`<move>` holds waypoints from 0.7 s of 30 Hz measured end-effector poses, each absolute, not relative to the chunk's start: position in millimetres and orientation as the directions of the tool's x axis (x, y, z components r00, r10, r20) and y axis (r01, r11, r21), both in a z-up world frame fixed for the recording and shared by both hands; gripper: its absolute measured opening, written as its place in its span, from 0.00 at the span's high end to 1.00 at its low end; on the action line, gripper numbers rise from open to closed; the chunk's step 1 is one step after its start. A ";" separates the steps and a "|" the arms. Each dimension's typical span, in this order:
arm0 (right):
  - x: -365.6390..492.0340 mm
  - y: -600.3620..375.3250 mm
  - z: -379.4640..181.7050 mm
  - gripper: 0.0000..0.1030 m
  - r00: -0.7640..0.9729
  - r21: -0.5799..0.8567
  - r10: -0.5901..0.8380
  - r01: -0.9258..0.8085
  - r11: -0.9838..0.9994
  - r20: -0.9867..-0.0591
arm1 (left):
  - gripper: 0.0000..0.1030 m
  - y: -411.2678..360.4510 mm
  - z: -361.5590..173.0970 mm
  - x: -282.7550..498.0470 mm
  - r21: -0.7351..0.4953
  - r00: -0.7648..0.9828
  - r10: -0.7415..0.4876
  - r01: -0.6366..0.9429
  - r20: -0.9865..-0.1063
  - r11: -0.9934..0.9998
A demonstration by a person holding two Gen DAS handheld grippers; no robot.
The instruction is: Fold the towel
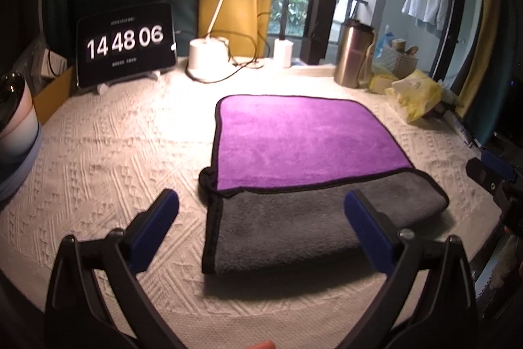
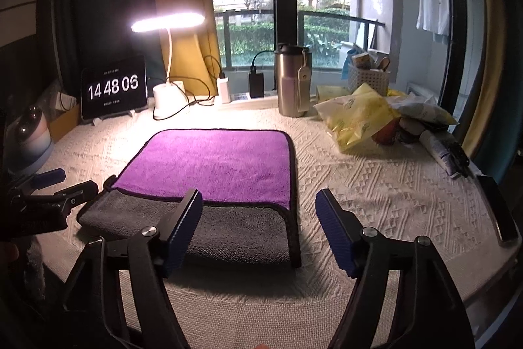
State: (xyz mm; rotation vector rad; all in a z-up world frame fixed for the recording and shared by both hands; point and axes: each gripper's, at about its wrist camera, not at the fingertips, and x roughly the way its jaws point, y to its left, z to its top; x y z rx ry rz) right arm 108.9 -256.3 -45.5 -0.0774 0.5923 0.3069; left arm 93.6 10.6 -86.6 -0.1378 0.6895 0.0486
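Note:
A towel [image 1: 304,146], purple on one face and grey on the other with black trim, lies flat on the white textured cloth. Its near edge is folded over, so a grey band [image 1: 294,228] shows in front. It also shows in the right wrist view [image 2: 215,162]. My left gripper [image 1: 261,205] is open and empty above the towel's near left corner. My right gripper [image 2: 258,205] is open and empty above the near right corner. The right gripper appears at the right edge of the left wrist view [image 1: 493,175]; the left one at the left edge of the right wrist view [image 2: 49,192].
At the back stand a clock tablet [image 1: 126,43], a lit desk lamp [image 1: 209,54], a steel tumbler [image 2: 292,80], a white basket [image 2: 369,76] and yellow bags [image 2: 356,116]. A pink-blue object [image 1: 13,126] sits far left. The table's front edge runs below the grippers.

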 end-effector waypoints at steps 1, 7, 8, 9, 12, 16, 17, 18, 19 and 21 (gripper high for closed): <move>112.4 -256.2 -47.9 0.30 0.779 0.016 0.265 -0.311 0.950 -0.568 | 0.02 12.8 -90.8 97.7 -0.115 0.762 -0.002 -0.095 -0.648 0.989; 133.2 -257.2 -60.7 0.39 0.748 0.024 0.267 -0.319 0.947 -0.607 | 0.15 18.4 -112.4 118.3 -0.128 0.704 -0.020 -0.100 -0.710 0.987; 135.4 -257.4 -62.5 0.41 0.745 0.024 0.267 -0.319 0.947 -0.612 | 0.18 18.7 -114.3 119.0 -0.128 0.699 -0.021 -0.101 -0.714 0.987; 138.9 -257.7 -65.2 0.42 0.739 0.025 0.267 -0.321 0.947 -0.619 | 0.20 19.2 -118.6 122.2 -0.123 0.689 -0.017 -0.104 -0.725 0.987; 150.7 -258.9 -73.9 0.48 0.718 0.030 0.267 -0.325 0.945 -0.642 | 0.30 21.5 -128.1 127.6 -0.129 0.660 -0.026 -0.107 -0.751 0.986; 161.8 -260.7 -83.0 0.54 0.695 0.036 0.264 -0.325 0.945 -0.669 | 0.39 17.4 -133.3 131.1 -0.106 0.646 -0.020 -0.095 -0.763 0.990; 164.2 -260.5 -84.7 0.55 0.691 0.033 0.261 -0.324 0.945 -0.674 | 0.41 15.1 -133.4 131.5 -0.095 0.646 -0.013 -0.093 -0.763 0.991; 166.3 -259.7 -86.4 0.55 0.685 0.032 0.259 -0.326 0.945 -0.681 | 0.43 13.2 -133.2 132.5 -0.084 0.647 -0.008 -0.087 -0.763 0.993; 168.7 -259.6 -88.0 0.55 0.680 0.031 0.259 -0.328 0.944 -0.686 | 0.46 10.7 -133.7 133.6 -0.070 0.645 -0.001 -0.082 -0.764 0.994; 173.4 -258.4 -92.4 0.55 0.666 0.028 0.256 -0.334 0.942 -0.701 | 0.50 9.4 -135.5 135.4 -0.051 0.641 0.013 -0.081 -0.768 0.995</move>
